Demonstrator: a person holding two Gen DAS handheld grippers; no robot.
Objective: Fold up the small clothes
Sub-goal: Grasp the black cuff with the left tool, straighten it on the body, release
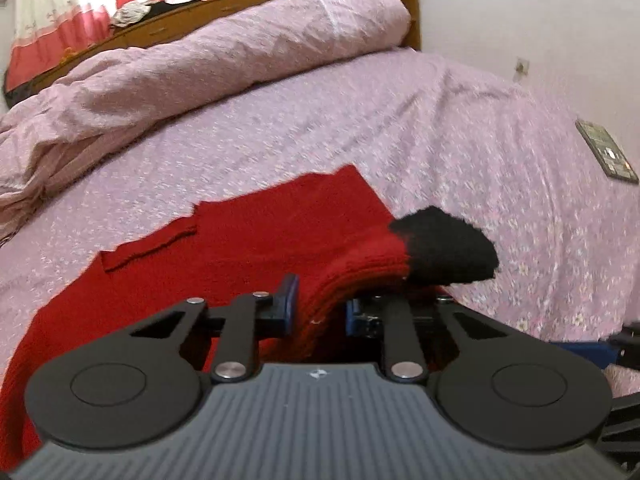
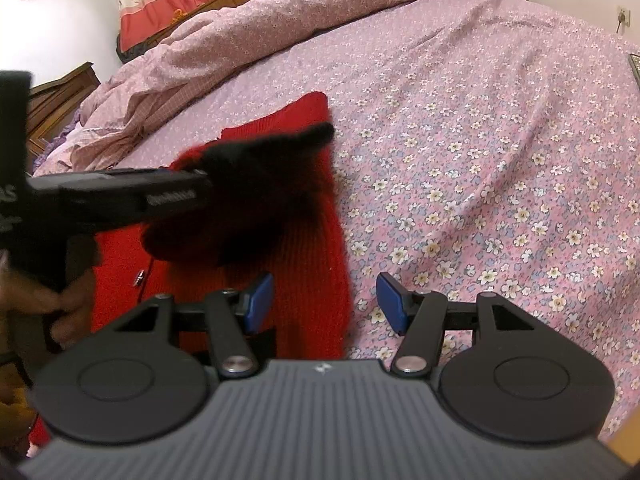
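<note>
Purple floral bedsheet (image 2: 480, 140) covers the bed, bare to the right and far side. Red knit garment (image 1: 248, 248) lies flat on it, black cuff (image 1: 444, 246) lifted. Left gripper (image 1: 320, 308) pinches a red fold by the cuff; right gripper (image 2: 325, 300) fingers gape wide, holding nothing, straddling the garment's right edge.
</note>
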